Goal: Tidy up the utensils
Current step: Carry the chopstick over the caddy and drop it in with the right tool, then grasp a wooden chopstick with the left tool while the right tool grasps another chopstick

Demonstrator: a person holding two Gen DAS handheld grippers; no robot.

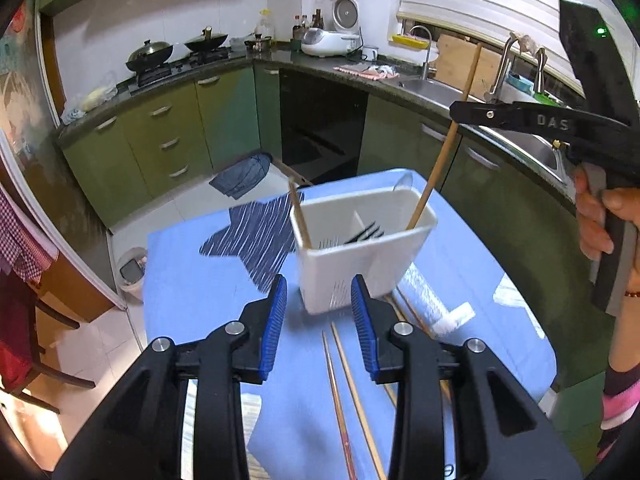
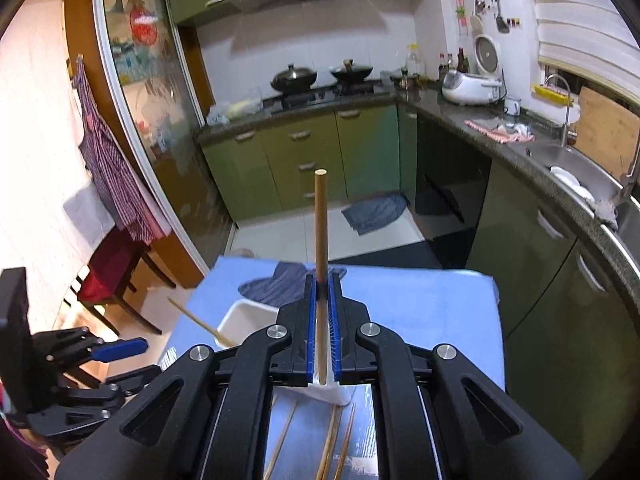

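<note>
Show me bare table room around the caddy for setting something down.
Free: blue cloth left of the white caddy, below the striped towel; also the far right stretch in the right wrist view. Crowded: loose chopsticks and a plastic-wrapped item near the caddy's front.

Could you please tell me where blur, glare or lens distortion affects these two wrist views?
Left wrist: white utensil caddy is motion-blurred, glare streaks the blue table, counters bow from fisheye. Right wrist: the held chopstick is sharp, table edges smear.
</note>
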